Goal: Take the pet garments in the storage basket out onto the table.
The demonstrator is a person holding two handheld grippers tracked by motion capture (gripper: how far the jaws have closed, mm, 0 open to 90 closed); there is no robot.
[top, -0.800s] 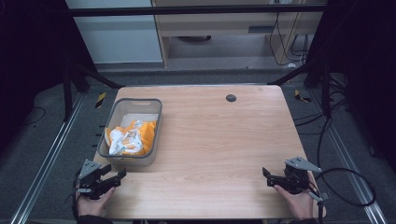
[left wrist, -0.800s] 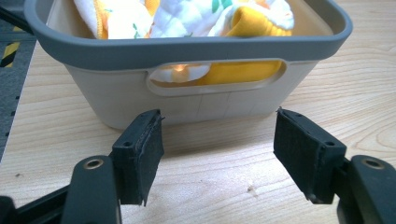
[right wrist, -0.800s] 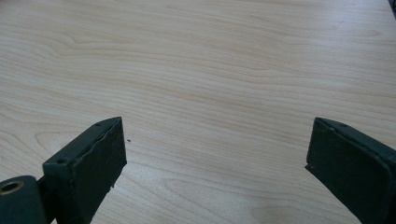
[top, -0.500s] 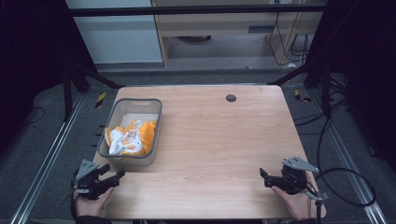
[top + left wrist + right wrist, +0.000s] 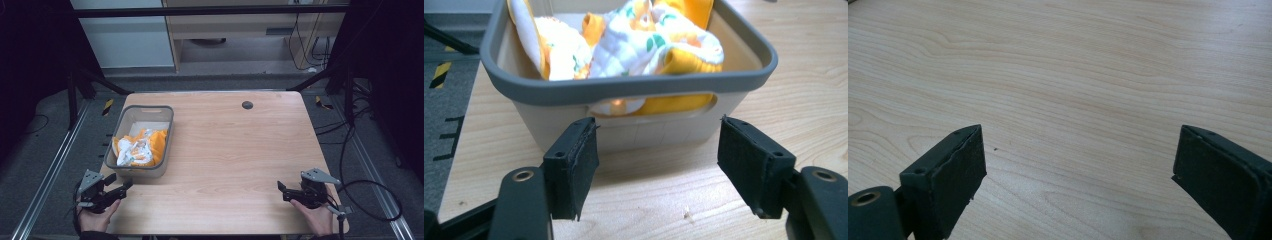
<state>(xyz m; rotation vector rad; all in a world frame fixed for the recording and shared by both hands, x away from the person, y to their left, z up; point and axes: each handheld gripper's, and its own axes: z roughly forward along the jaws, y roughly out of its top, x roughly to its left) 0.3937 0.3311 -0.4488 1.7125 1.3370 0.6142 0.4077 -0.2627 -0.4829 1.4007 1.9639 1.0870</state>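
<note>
A grey plastic bin (image 5: 125, 167) stands at the table's left side and holds a crumpled white and orange cloth (image 5: 137, 149). My left gripper (image 5: 121, 187) rests at the front left corner, open, its jaws pointing at the bin's near wall. In the left gripper view the bin (image 5: 624, 85) fills the space just beyond my open left gripper (image 5: 656, 165), with the printed cloth (image 5: 644, 42) piled inside and showing through the handle slot. My right gripper (image 5: 281, 191) lies at the front right, open over bare wood; the right gripper view shows my right gripper (image 5: 1078, 175) spread wide with nothing between its jaws.
The wooden table (image 5: 225, 150) has a small dark round grommet (image 5: 247, 105) near its far edge. Metal rails run along the floor on both sides. Cables trail off the right gripper onto the floor at the right.
Both grippers have stayed almost still at the table's front corners; the bin and cloth have not moved.
</note>
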